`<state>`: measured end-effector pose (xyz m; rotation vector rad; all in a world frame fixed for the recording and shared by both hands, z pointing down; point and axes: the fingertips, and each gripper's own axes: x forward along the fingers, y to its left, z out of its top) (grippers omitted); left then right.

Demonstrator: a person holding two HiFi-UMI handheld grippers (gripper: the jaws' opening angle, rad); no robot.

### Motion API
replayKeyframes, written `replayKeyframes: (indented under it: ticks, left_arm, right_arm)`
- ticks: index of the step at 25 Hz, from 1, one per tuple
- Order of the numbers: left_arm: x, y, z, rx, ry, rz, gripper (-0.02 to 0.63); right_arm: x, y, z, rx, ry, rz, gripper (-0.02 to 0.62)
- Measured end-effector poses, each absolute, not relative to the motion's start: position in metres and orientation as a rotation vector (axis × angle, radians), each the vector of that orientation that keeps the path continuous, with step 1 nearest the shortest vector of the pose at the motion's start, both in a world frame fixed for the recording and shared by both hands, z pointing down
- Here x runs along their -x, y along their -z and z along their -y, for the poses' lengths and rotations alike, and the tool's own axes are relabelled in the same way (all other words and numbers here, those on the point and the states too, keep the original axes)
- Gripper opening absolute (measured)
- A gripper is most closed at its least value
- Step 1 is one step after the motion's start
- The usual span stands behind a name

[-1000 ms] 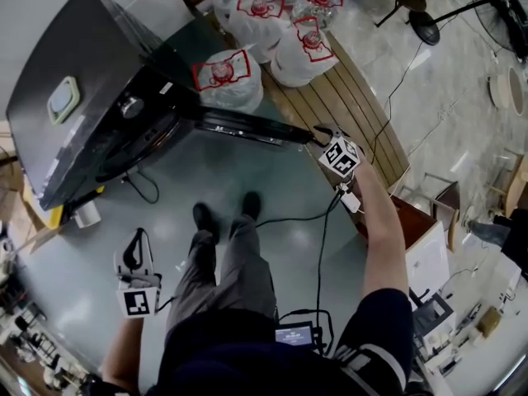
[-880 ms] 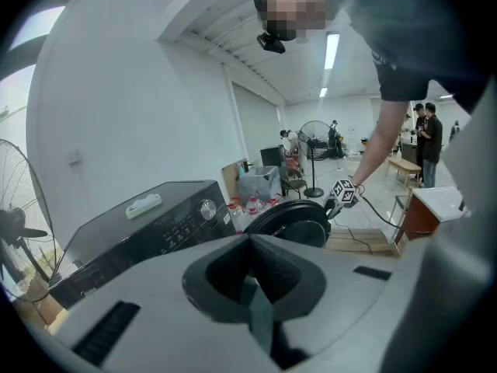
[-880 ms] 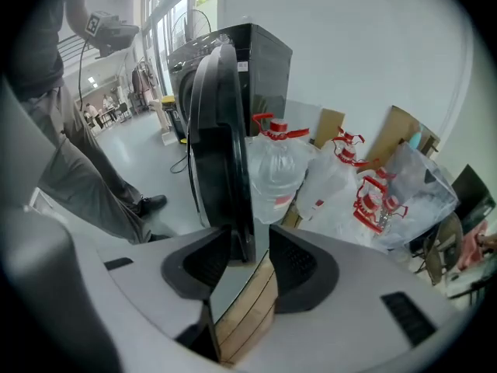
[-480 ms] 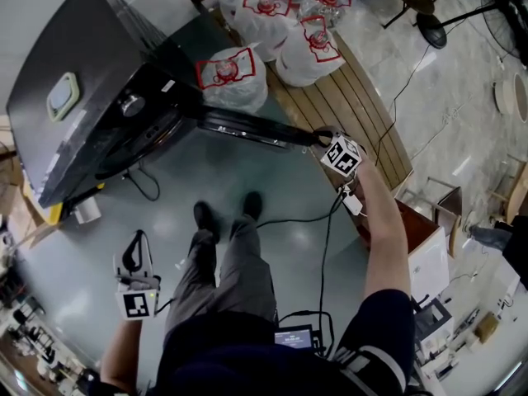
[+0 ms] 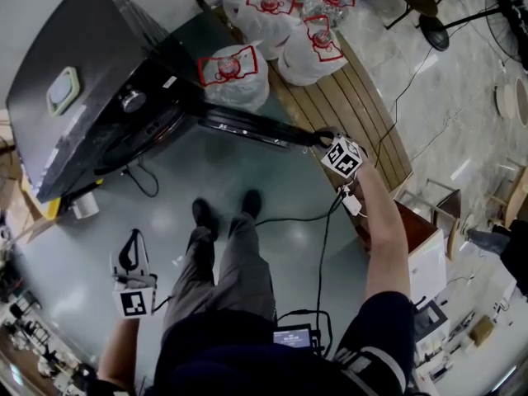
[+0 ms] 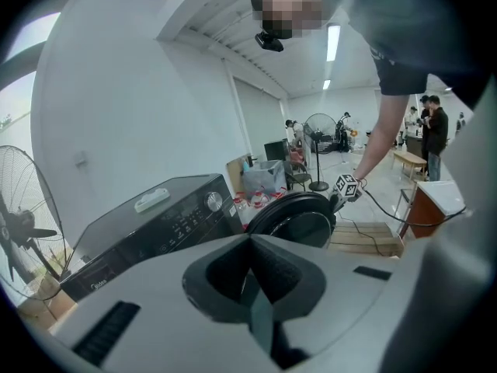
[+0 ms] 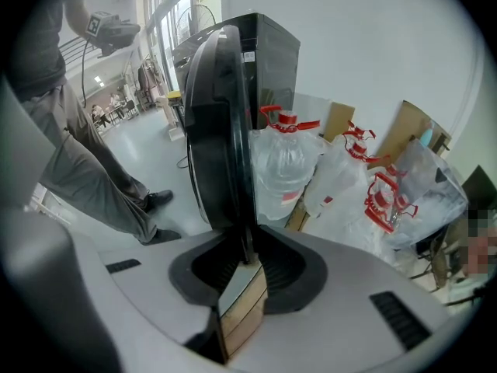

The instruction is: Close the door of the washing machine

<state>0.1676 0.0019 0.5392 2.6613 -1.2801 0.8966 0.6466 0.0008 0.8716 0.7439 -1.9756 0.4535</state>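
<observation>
**Round black door pinched at its free edge**

Swung wide out from the front of the dark grey washing machine, the door stands edge-on, hinged at the machine's opening. The right tongs sit at the rim farthest from the machine, jaws narrowed and closing, with the door's thin edge between the pads and pressed by them. The left tongs hang well away from the machine, out in front of it, jaws clenched together on nothing. Clear plastic water jugs with red caps stand just beside the machine.
</observation>
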Motion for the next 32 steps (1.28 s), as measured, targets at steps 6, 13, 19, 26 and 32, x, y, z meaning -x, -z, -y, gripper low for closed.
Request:
replayKeyframes:
  ticks: [6,13,19,26,32]
  left_arm:
    - [-0.155,-0.538,-0.009,-2.651,-0.905,1.326,0.023]
    - [-0.143,-0.533,-0.021,-2.62,-0.862,1.391,0.023]
    - [-0.125,-0.529,-0.033,-2.606,-0.855,1.422,0.023]
    - [-0.091,-0.525,-0.049,-2.622,-0.814,1.446,0.023]
    - [-0.046,-0.524,-0.069,-2.622,-0.791,1.446,0.023]
  right_arm:
    - [-0.634,-0.869,-0.019,-0.785,-0.459,1.95,0.084]
    - [-0.602,-0.871,-0.056,-0.818,-0.485,1.924,0.084]
    - [-0.578,-0.875,-0.077,-0.864,-0.524,1.909,0.083]
    - [-0.542,-0.876,-0.105,-0.935,-0.569,1.87,0.083]
    - [-0.497,-0.878,-0.135,-1.009,-0.621,1.827,0.084]
